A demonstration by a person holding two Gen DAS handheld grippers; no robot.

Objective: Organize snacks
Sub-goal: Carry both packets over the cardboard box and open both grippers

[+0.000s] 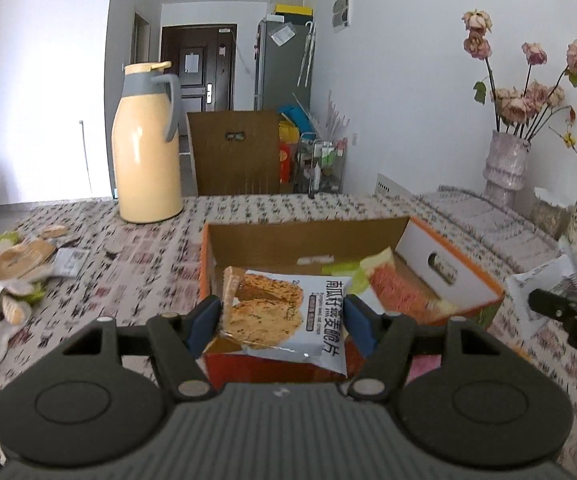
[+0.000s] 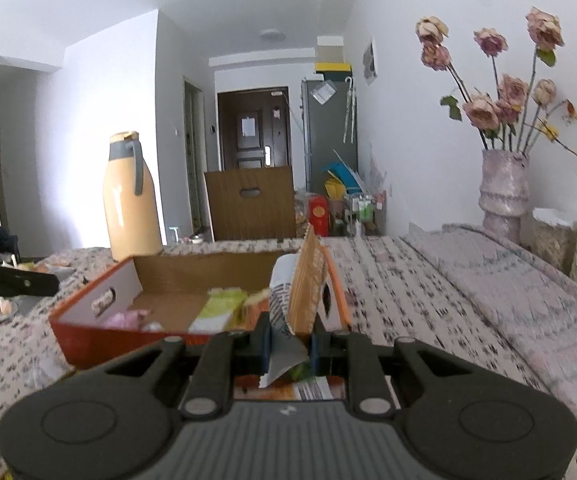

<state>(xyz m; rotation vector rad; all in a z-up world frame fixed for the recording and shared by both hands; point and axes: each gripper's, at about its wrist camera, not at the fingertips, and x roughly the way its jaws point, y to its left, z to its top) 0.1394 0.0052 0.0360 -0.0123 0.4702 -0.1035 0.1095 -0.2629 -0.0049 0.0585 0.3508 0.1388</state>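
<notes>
Your left gripper (image 1: 284,322) was pinching an oat-crisp snack packet (image 1: 284,312) flat between its blue pads, the packet's long axis running across the jaws, held just above the near wall of the orange cardboard box (image 1: 464,264). Your right gripper (image 2: 290,346) was clamped on a second snack packet (image 2: 300,288) standing upright on edge, at the box's near right corner. Both packets lay directly forward of the claws; I judged the left nearer to release.

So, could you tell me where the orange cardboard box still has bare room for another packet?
Inside the orange cardboard box, the brown floor along the back wall is bare; the front is crowded by the green packet and pink packet.
</notes>
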